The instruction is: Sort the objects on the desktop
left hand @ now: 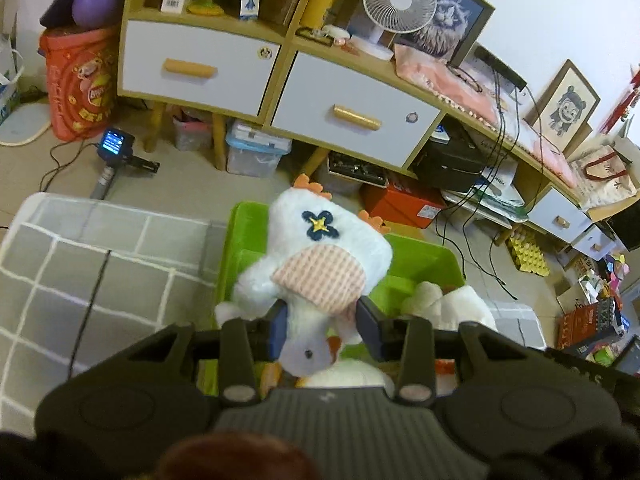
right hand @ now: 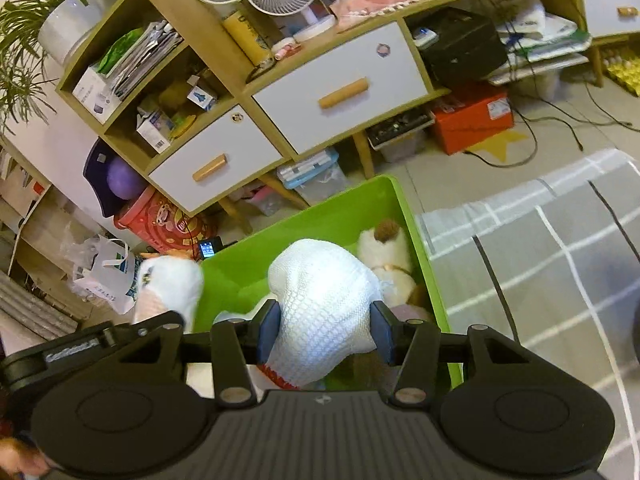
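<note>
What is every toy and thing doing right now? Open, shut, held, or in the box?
left gripper: shut on the white plush duck, held over the green bin
right gripper: shut on the white knit item, over the bin
green bin: open, plush toys inside
drawers: shut

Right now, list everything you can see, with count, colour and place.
plush duck: one, white with pink patch, in left gripper above bin
mesh pouch: one, white, in right gripper above bin
bin: one, green, on floor beside grey checked cover
plush toys: at least one, cream and brown, inside bin; count unclear
cabinet: one, wood with white drawers, behind bin
fan: one, white, on cabinet
ball: one, purple, left of cabinet
box: one, orange, under cabinet
left gripper: black, shut on duck
right gripper: black, shut on pouch
</note>
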Demonstrator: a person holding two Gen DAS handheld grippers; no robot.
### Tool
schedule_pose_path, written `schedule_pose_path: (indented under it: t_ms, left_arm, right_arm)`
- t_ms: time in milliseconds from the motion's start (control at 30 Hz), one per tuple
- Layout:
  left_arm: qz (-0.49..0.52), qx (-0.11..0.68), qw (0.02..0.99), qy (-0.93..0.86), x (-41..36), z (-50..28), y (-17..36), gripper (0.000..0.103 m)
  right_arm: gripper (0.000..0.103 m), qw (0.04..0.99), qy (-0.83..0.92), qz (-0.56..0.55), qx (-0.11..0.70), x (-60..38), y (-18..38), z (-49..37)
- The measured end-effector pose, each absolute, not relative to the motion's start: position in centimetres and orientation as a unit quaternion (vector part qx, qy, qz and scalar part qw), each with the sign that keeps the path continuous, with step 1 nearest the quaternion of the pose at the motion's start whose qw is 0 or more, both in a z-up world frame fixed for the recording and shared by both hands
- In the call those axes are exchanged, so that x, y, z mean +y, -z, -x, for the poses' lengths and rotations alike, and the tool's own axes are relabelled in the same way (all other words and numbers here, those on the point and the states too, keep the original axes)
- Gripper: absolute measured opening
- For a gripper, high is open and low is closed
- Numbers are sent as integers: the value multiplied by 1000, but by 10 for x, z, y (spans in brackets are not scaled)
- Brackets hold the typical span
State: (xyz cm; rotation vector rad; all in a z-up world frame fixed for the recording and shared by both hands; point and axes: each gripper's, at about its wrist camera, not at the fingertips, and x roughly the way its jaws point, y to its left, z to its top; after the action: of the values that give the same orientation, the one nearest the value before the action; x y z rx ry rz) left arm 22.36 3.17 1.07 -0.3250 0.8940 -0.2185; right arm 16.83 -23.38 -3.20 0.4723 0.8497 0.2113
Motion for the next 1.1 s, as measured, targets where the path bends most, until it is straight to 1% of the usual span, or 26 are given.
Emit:
schedule_pose_path:
  t_ms: [333,667,800,833,867,1100]
  left_arm:
    - [133,433,886,97,18,-255,24,37]
    - [132,421,891,104,11,-262,36,41]
    - [134,419,892,105,13,-259,35,46]
    - [134,418,893,105,13,-258,35,51]
    - [132,417,893,104,14,-257,34,55]
    - [128,424,891,103,15,-251,31,56]
  right_arm:
    - [51,883,-126,-232,387,-225,54,-188]
    - [53,890,-139,-229,369,-222,57,-190]
    - [55,889,-147,-239,363,-226,55,-189]
    - [58,889,-150,-241,360,-227,53,-188]
    - [58,889,-152,-241,359,-227,52,-187]
    - [58,888,-149,-234,367,-229,49,-185]
